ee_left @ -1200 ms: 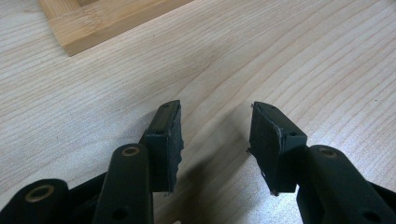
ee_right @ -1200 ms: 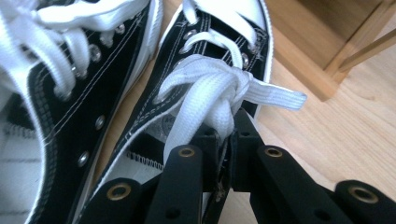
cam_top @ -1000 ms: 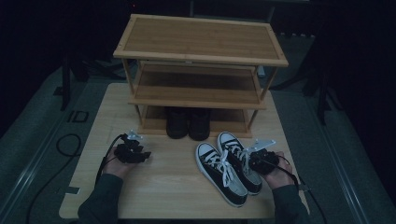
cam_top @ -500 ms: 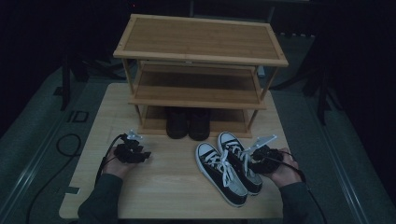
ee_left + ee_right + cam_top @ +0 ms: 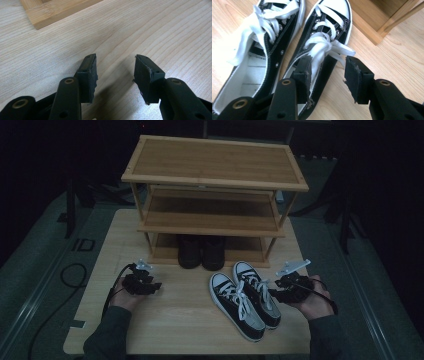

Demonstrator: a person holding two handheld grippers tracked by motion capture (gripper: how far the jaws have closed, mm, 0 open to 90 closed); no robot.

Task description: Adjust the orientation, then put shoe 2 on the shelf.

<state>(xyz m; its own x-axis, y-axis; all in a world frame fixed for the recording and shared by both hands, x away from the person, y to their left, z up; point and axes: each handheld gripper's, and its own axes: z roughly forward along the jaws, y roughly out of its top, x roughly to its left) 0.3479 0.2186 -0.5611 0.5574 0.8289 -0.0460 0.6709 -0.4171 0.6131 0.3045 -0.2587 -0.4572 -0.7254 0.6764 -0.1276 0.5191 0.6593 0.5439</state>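
Observation:
A pair of black-and-white lace-up sneakers (image 5: 243, 301) lies side by side on the wooden table (image 5: 185, 330), toes toward the rack. My right gripper (image 5: 273, 294) is open at the right sneaker's outer side. In the right gripper view, the right gripper (image 5: 328, 72) has its jaws either side of that sneaker's (image 5: 329, 22) side wall, one jaw over the opening and the other outside it. The other sneaker (image 5: 262, 37) lies to its left. My left gripper (image 5: 157, 286) rests on the table's left part, and the left gripper (image 5: 115, 72) is open over bare wood.
A three-tier bamboo shoe rack (image 5: 215, 165) stands at the back of the table. A dark pair of shoes (image 5: 201, 252) sits on its lowest level. The rack's base corner (image 5: 50, 12) lies just ahead of my left gripper. Cables trail from both grippers.
My right hand has shifted a little to the right and turned its gripper toward the right sneaker. The left gripper has stayed where it was.

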